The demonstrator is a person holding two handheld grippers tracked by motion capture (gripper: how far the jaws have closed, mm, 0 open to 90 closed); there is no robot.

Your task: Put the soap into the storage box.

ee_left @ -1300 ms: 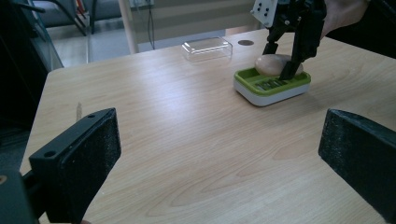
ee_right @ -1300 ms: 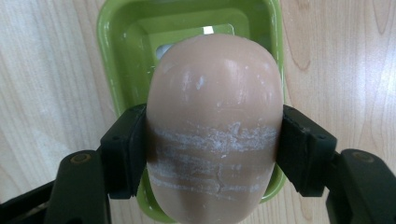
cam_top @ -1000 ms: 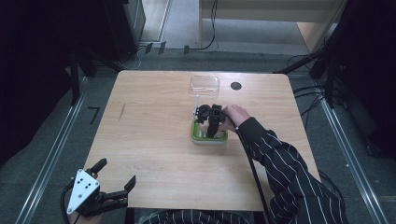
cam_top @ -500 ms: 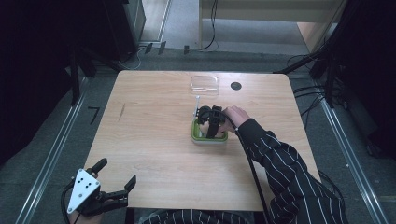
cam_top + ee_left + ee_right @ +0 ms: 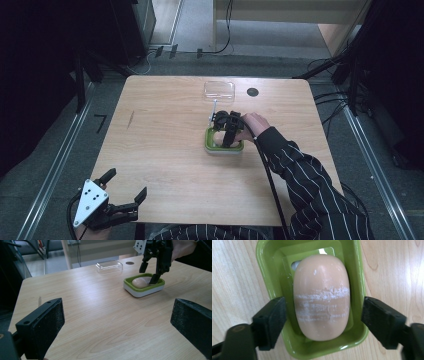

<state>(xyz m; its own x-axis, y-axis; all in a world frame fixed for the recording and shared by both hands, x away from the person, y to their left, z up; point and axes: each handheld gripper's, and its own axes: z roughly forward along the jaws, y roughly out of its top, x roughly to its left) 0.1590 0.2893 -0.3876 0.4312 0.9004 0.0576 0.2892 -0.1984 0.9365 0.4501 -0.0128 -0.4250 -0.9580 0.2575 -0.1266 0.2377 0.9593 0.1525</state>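
A pale peach soap bar [image 5: 322, 297] with white scuff bands lies in a green soap dish [image 5: 265, 272] near the table's middle. My right gripper [image 5: 322, 315] points down over it, open, one pad on each side of the bar with a small gap on both. From above, the right gripper [image 5: 225, 129] covers most of the dish [image 5: 223, 148]. My left gripper [image 5: 126, 183] is open and holds nothing, off the table's front left corner. Its own camera looks across the table past its jaws [image 5: 117, 322] at the dish [image 5: 143, 291], the soap [image 5: 140, 282] and the right gripper [image 5: 150, 272].
A clear plastic lid [image 5: 219, 90] lies upside down at the far side of the table, beyond the dish. A small black round hole [image 5: 252, 92] sits to its right. The wooden table [image 5: 160, 135] is bare on the left half.
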